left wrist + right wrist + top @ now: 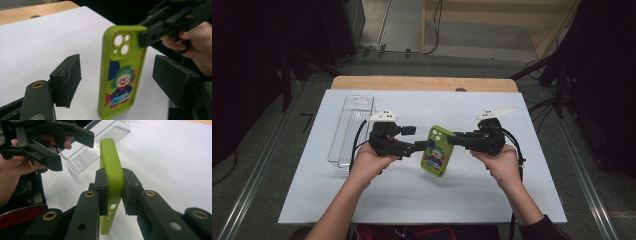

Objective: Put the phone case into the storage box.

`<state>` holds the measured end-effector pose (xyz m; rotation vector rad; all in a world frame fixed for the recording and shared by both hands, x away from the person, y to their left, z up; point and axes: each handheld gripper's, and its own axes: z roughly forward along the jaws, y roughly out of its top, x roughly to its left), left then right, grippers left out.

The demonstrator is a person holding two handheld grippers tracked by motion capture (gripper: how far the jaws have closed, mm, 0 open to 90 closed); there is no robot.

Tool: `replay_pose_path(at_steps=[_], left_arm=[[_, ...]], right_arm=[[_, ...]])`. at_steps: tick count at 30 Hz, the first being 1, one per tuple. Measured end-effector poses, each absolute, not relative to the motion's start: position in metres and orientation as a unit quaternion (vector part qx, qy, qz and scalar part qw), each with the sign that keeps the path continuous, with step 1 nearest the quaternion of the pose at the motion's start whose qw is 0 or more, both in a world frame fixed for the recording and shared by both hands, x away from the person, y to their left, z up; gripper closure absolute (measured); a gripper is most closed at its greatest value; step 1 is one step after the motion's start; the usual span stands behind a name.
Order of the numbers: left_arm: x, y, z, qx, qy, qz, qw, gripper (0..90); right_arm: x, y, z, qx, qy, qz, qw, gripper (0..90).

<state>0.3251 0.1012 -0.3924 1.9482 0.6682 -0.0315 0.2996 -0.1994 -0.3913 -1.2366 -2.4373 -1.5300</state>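
A lime-green phone case (437, 152) with a clown picture on its back is held upright above the white sheet. My right gripper (452, 139) is shut on its upper edge near the camera holes; both pads press the case's sides (115, 187). My left gripper (420, 146) comes in from the left, and its jaws stand open on either side of the case (117, 82) with a gap at each pad. One left pad (66, 80) sits well clear of the case's edge. In the right gripper view the left gripper (72, 150) hovers beside the case's far end.
A clear plastic tray (353, 127) lies at the left on the white sheet (512, 190); it also shows behind the case as a tray (100, 147). The wooden table's far edge (422, 82) shows past the sheet. Dark stands and cables flank the table.
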Motion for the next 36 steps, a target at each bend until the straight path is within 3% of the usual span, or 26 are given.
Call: replay_pose_path(at_steps=[14, 23, 36], left_arm=[[0.326, 0.100, -0.399, 0.826, 0.291, 0.004, 0.482, 23.4], [0.325, 0.098, -0.401, 0.832, 0.295, 0.022, 0.469, 23.3], [0.323, 0.094, -0.402, 0.836, 0.295, 0.034, 0.462, 23.3]], right_arm=[[0.299, -0.192, -0.396, -0.424, -0.771, -0.476, -0.007, 74.9], [0.299, -0.182, -0.391, -0.432, -0.773, -0.462, -0.042, 74.9], [0.310, -0.173, -0.388, -0.451, -0.766, -0.455, -0.043, 74.9]])
